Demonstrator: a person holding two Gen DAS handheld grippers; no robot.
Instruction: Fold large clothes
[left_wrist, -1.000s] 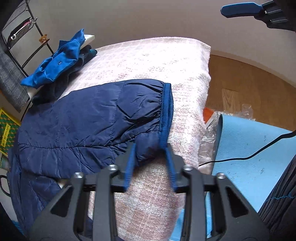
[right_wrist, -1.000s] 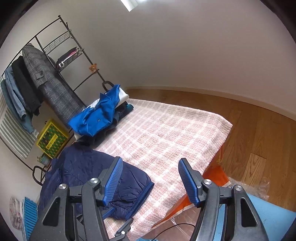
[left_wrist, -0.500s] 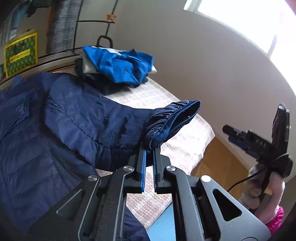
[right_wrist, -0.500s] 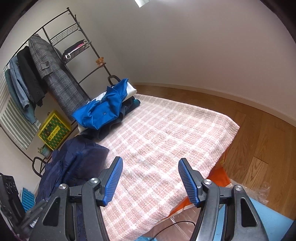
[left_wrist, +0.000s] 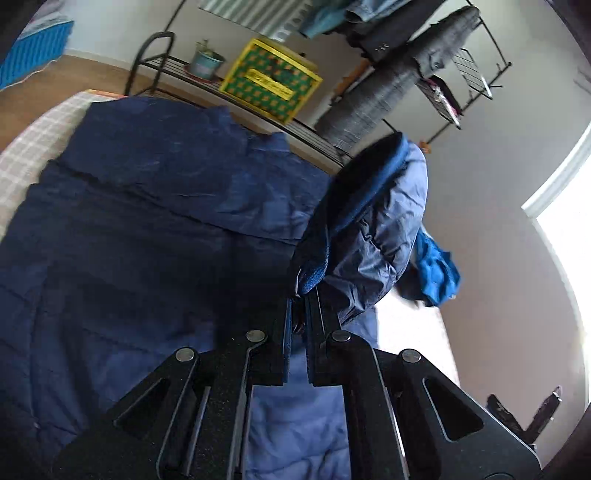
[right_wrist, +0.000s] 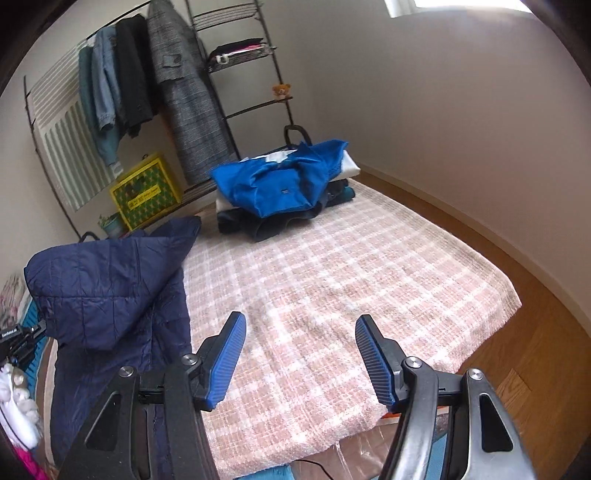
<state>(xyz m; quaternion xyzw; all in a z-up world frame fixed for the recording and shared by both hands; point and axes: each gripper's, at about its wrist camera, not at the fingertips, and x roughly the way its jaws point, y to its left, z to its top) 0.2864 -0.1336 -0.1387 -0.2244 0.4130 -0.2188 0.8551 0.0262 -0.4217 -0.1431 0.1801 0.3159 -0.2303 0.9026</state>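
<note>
A navy quilted jacket (left_wrist: 147, 229) lies spread on the pink checked blanket (right_wrist: 351, 280). My left gripper (left_wrist: 298, 306) is shut on the jacket's sleeve cuff (left_wrist: 354, 206) and holds the sleeve lifted over the jacket body. In the right wrist view the jacket (right_wrist: 110, 288) shows at the left with the sleeve folded back over it. My right gripper (right_wrist: 299, 354) is open and empty above the blanket's near edge, apart from the jacket.
A pile of folded clothes with a bright blue garment (right_wrist: 284, 181) on top sits at the blanket's far end. A clothes rack with hanging coats (right_wrist: 184, 103) and a yellow box (right_wrist: 144, 192) stand behind. Wooden floor (right_wrist: 535, 332) lies to the right.
My left gripper closed on the sleeve cuff, then lifted it and carried it back over the jacket body. The right gripper stayed open and shifted slightly.
</note>
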